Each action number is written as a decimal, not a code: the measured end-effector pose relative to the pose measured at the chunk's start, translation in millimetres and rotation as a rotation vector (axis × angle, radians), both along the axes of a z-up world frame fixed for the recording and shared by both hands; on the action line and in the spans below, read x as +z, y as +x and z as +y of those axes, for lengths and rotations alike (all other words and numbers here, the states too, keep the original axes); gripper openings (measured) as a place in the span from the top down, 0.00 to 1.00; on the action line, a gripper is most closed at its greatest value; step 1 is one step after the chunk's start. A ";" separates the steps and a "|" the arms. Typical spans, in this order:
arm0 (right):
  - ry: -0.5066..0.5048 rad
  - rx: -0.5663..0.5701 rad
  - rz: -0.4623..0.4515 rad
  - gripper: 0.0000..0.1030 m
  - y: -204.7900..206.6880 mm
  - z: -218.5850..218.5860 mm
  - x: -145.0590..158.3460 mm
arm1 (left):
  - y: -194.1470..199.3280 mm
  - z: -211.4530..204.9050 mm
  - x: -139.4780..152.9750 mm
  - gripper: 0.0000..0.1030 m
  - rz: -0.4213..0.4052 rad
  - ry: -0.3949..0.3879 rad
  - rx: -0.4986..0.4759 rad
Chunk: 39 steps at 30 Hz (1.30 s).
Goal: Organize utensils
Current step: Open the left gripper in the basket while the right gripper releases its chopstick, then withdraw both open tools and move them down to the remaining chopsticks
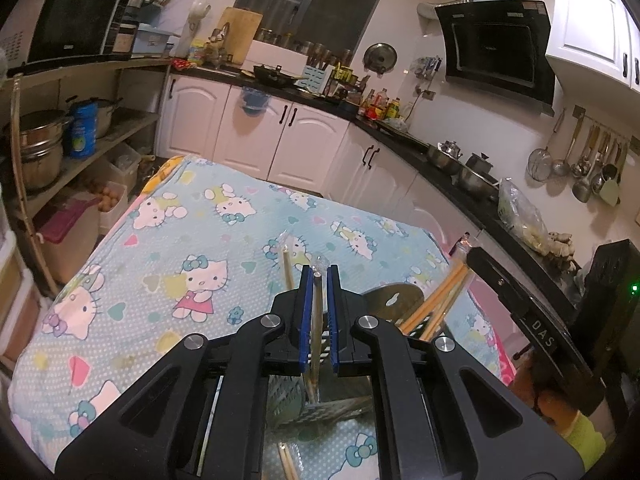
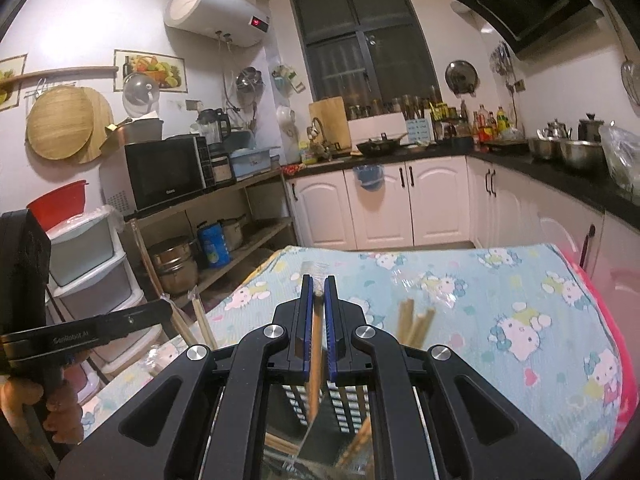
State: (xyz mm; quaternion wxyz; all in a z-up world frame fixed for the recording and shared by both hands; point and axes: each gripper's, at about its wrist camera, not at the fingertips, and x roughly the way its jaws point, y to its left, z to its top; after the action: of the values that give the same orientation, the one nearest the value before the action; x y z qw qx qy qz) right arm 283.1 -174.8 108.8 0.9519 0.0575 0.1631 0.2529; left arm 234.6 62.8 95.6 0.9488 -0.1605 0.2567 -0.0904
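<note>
A: Blue pads of the left gripper [image 1: 319,276] are clenched on one wrapped chopstick [image 1: 317,320]. Its long axis runs nearly upright between the jaws, tip just above the pad ends, lower end dropping toward the perforated metal utensil holder [image 1: 296,400] right below the gripper.

B: Right side?

A: Right gripper [image 2: 319,286] is likewise clamped on a single wooden chopstick [image 2: 316,344], also close to upright, lower end pointing into the slotted holder [image 2: 348,408] directly beneath it. Clear wrapper shows at the top of the stick.

B: Holder contents?

A: Several chopsticks [image 1: 436,300] lean out of the holder to the right in the left wrist view; two blunt ends [image 2: 416,324] stand just right of the right gripper in its own view. One loose pair [image 1: 288,460] lies on the cartoon-cat cloth [image 1: 180,220] in front of the holder, on the near side.

B: Which hand is nearer?

A: Cannot rank them; both sit right over the holder. Whether either stick's lower end is already inside the rim is hidden by the gripper bodies.

B: Judgement?

A: Insertion step. Sticks line up with the holder's opening, so straight down, then release. Risk: catching on the leaning sticks.
</note>
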 end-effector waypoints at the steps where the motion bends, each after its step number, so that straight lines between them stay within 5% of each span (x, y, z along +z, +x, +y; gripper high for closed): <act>1: 0.001 0.000 0.008 0.94 -1.2 -1.6 -0.7 | -1.6 0.4 -0.3 0.98 0.001 0.000 0.002; 18: -0.048 -0.020 0.076 0.73 -26.9 -17.0 -8.0 | -15.8 6.9 -9.4 0.88 0.020 0.000 0.025; 39: -0.076 -0.036 0.116 0.57 -53.5 -29.0 -14.8 | -52.7 19.0 -19.9 0.40 0.028 -0.020 0.066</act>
State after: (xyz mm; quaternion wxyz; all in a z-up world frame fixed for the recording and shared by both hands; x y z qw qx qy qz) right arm 229.6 -203.8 94.0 0.9468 0.0389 0.2263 0.2256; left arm 181.9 81.8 75.6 0.9459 -0.1798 0.2637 -0.0592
